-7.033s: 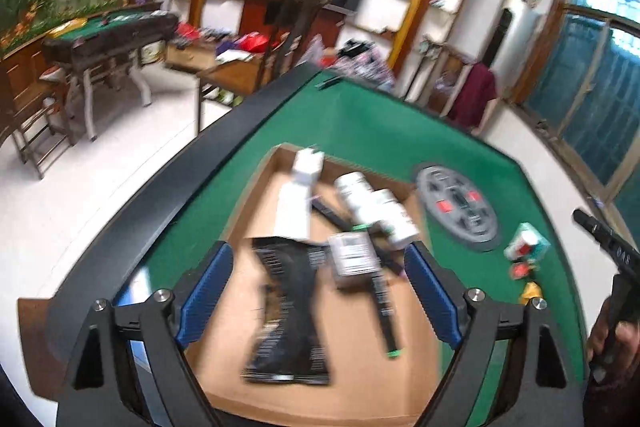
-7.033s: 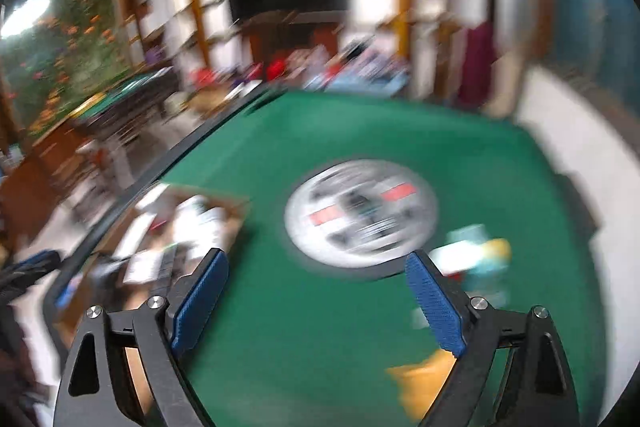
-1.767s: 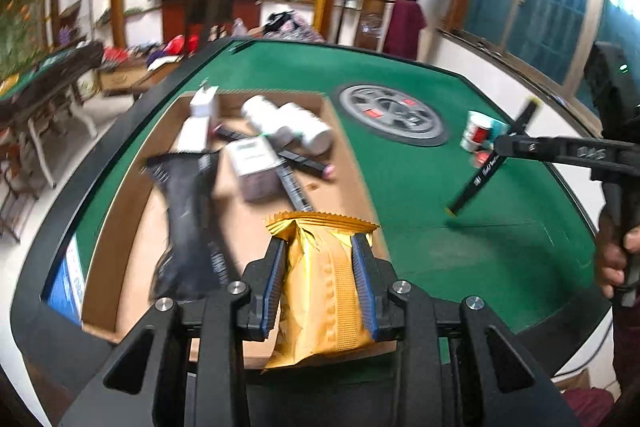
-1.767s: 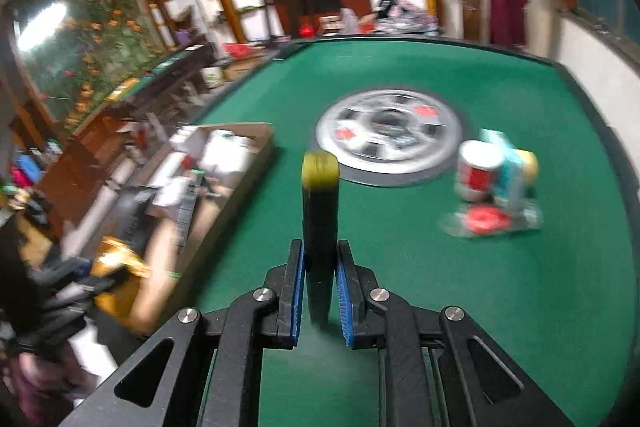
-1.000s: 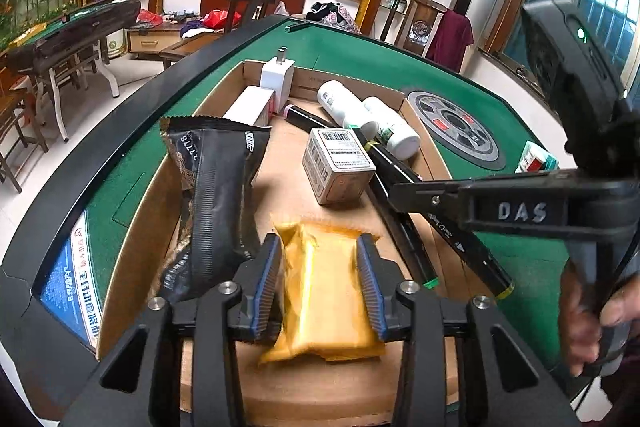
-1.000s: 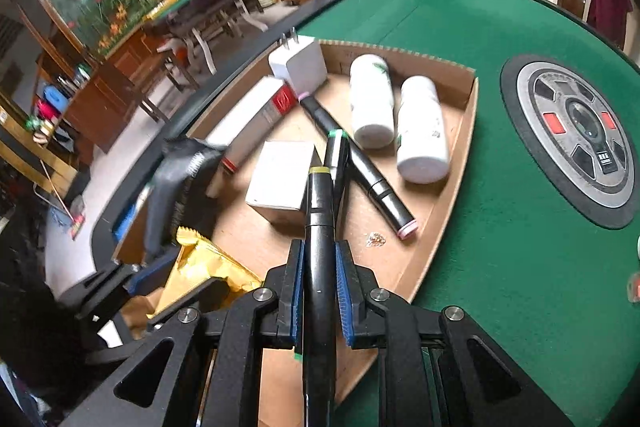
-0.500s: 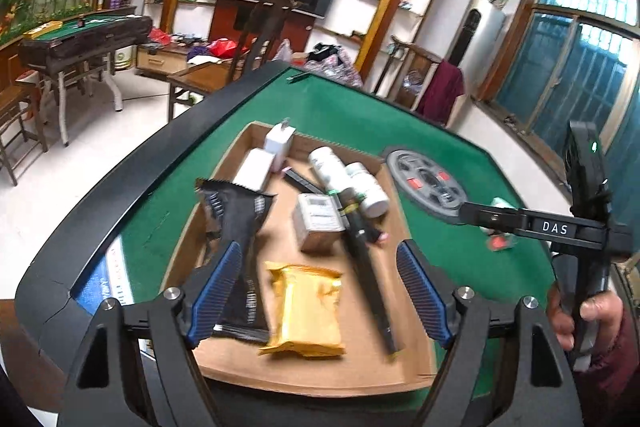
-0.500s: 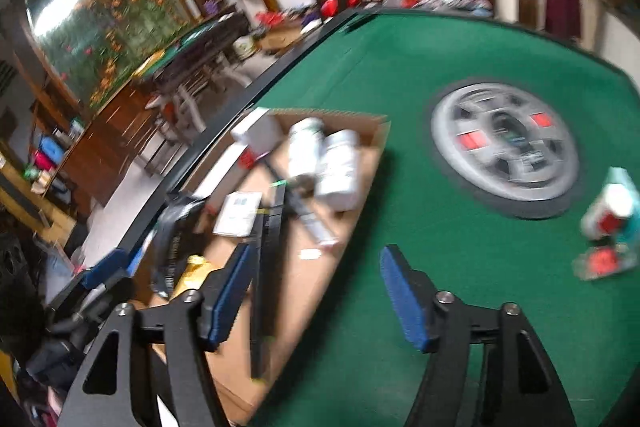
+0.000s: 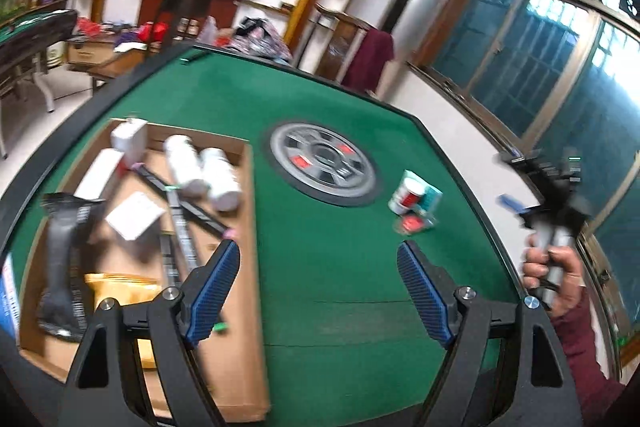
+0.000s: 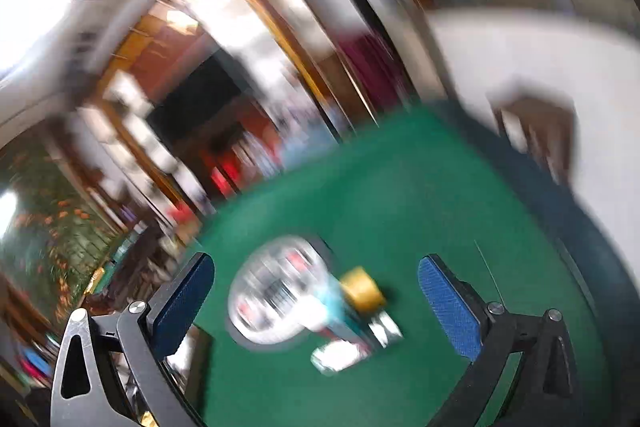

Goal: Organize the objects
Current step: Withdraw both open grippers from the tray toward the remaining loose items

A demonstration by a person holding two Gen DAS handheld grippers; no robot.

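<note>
Both the left gripper (image 9: 318, 287) and right gripper (image 10: 316, 301) hang open and empty over green felt; a hasty grab could knock the small clustered items (image 9: 414, 201) off the table.

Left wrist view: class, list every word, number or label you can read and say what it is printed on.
None can be read.
Black packet: white print, blurred.
White box: label blurred.
Small can: red label, too small.
Blue sticker on the table edge: lettering blurred.
</note>
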